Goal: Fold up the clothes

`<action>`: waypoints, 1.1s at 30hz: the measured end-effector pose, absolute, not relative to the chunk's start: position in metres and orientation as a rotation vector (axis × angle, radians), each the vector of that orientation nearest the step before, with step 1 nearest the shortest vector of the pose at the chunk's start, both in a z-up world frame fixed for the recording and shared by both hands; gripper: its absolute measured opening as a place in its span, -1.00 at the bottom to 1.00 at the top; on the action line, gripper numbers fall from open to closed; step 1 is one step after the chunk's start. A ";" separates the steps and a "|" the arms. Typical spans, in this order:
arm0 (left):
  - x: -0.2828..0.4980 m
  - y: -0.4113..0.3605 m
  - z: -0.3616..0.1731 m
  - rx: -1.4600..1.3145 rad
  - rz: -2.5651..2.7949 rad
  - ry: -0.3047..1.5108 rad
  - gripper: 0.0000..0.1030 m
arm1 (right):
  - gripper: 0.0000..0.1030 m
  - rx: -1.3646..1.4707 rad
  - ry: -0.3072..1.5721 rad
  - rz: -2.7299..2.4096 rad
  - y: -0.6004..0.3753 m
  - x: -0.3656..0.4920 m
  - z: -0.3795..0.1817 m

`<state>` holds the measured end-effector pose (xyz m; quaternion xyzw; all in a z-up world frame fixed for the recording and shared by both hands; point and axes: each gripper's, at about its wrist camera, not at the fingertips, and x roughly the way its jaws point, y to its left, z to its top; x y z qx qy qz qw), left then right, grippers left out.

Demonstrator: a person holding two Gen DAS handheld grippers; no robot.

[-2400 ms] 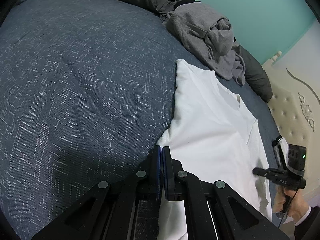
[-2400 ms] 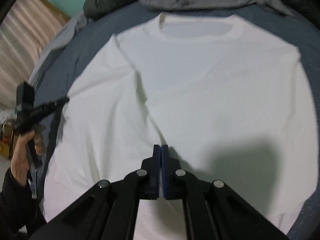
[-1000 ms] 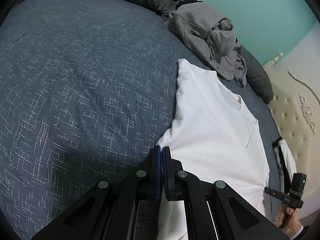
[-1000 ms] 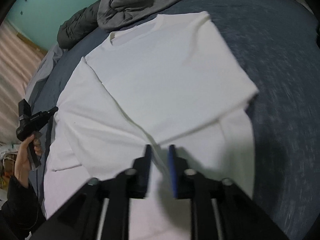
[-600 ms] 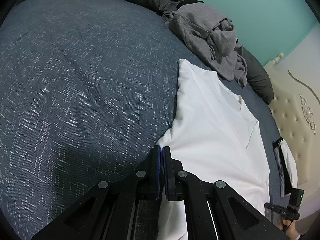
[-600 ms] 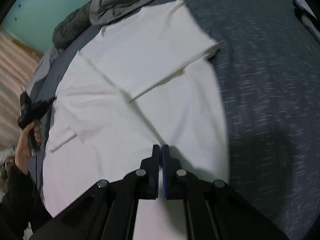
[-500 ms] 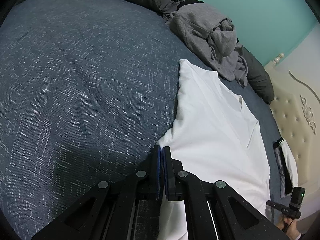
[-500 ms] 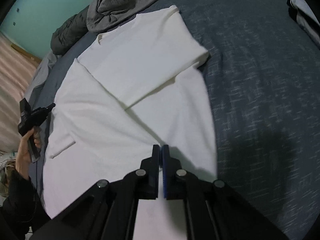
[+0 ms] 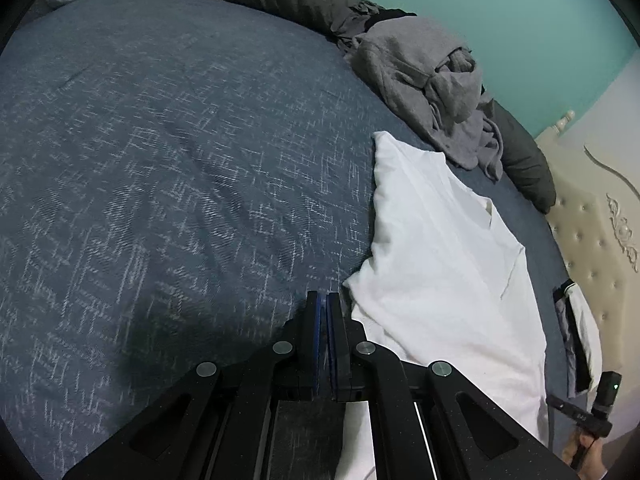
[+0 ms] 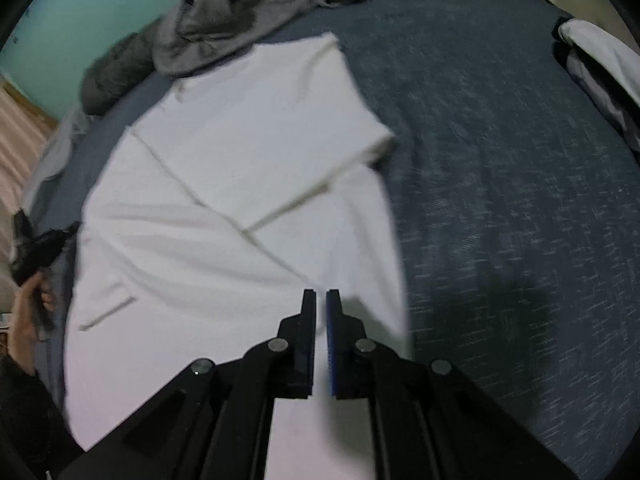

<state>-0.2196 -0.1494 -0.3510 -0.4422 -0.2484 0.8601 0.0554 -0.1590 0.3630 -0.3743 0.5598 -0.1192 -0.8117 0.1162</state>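
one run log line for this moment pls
task: fold clothes | white shirt: flat on bed, one side folded in | left claw: shut, empty | right claw: slightly open, empty

One white shirt [image 10: 224, 208] – one grey garment heap [image 9: 432, 88] (crumpled) – two grippers [image 9: 322, 300].

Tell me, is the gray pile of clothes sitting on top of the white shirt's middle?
No, the gray pile of clothes lies beyond the white shirt, at its collar end, leaving its middle bare.

Left hand-held gripper [image 9: 323, 300] closed beside white shirt [image 9: 440, 264] edge, blue bedspread [image 9: 160, 180].
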 end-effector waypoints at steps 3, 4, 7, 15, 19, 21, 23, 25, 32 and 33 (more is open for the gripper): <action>-0.214 -0.147 -0.350 -1.346 2.603 -0.754 -0.93 | -0.92 1.631 -0.337 -2.359 0.351 -0.155 -0.374; -0.212 -0.145 -0.349 -1.346 2.605 -0.742 -0.93 | -0.92 1.629 -0.333 -2.353 0.347 -0.154 -0.374; -0.206 -0.142 -0.342 -1.336 2.608 -0.710 -0.93 | -0.92 1.621 -0.321 -2.335 0.335 -0.150 -0.373; -0.160 -0.150 -0.317 -1.316 2.635 -0.662 -0.93 | -0.91 1.645 -0.357 -2.301 0.328 -0.128 -0.386; -0.130 -0.149 -0.309 -1.349 2.631 -0.626 -0.93 | -0.91 1.648 -0.423 -2.288 0.339 -0.118 -0.388; -0.115 -0.147 -0.304 -1.374 2.619 -0.601 -0.93 | -0.91 1.662 -0.412 -2.288 0.338 -0.112 -0.390; -0.101 -0.144 -0.299 -1.403 2.606 -0.564 -0.93 | -0.91 1.671 -0.429 -2.288 0.336 -0.107 -0.390; -0.087 -0.139 -0.293 -1.438 2.590 -0.505 -0.93 | -0.91 1.670 -0.490 -2.287 0.343 -0.100 -0.387; -0.042 -0.119 -0.290 -1.569 2.459 -0.329 -0.65 | -0.58 1.669 -0.534 -2.311 0.370 -0.061 -0.354; -0.036 -0.117 -0.292 -1.591 2.434 -0.318 -0.65 | -0.43 1.672 -0.547 -2.308 0.374 -0.057 -0.351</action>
